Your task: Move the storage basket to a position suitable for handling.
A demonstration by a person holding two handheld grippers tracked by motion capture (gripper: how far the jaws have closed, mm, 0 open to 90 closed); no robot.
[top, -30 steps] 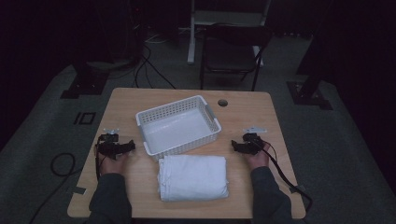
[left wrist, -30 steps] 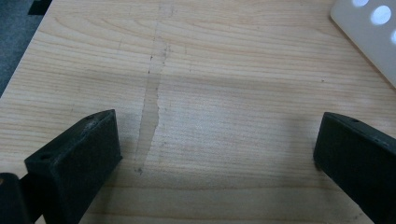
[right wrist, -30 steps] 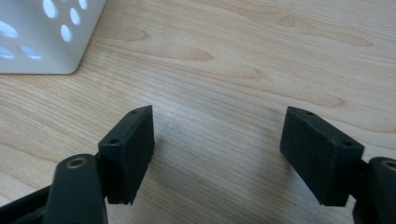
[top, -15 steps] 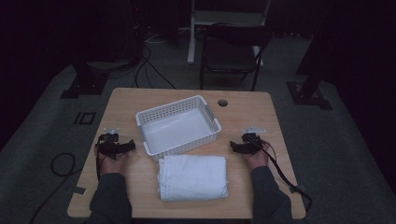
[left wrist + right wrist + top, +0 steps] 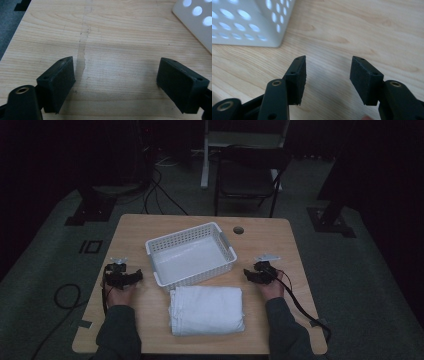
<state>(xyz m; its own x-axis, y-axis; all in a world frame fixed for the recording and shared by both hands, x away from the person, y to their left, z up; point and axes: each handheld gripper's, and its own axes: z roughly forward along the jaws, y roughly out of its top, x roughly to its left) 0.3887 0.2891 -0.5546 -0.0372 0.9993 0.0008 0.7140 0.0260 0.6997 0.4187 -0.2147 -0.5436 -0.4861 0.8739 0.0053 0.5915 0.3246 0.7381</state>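
Folded white towel (image 5: pixel 207 310) lies flat at the near edge of the desk (image 5: pixel 260 227), between the two forearms, touching neither gripper. White perforated basket (image 5: pixel 191 255) sits just behind it, nothing inside.

Left hand-held gripper (image 5: pixel 136 274) rests on the desk left of the basket; right hand-held gripper (image 5: pixel 249 274) rests on the right side, near the basket's corner. Both point inward toward the basket.

Left gripper view: jaws wide apart, bare wood between the left hand-held gripper (image 5: pixel 116 83) pads, basket corner (image 5: pixel 197 20) at top right. They have just been closing, with nothing between them.

Right gripper view: right hand-held gripper (image 5: pixel 328 80) jaws apart but narrower, bare wood in the gap, basket wall (image 5: pixel 249 22) at upper left. Also just been closing, on nothing.

High view gives layout but is too dim for the jaw gaps; the gripper views give the gaps but not the towel.
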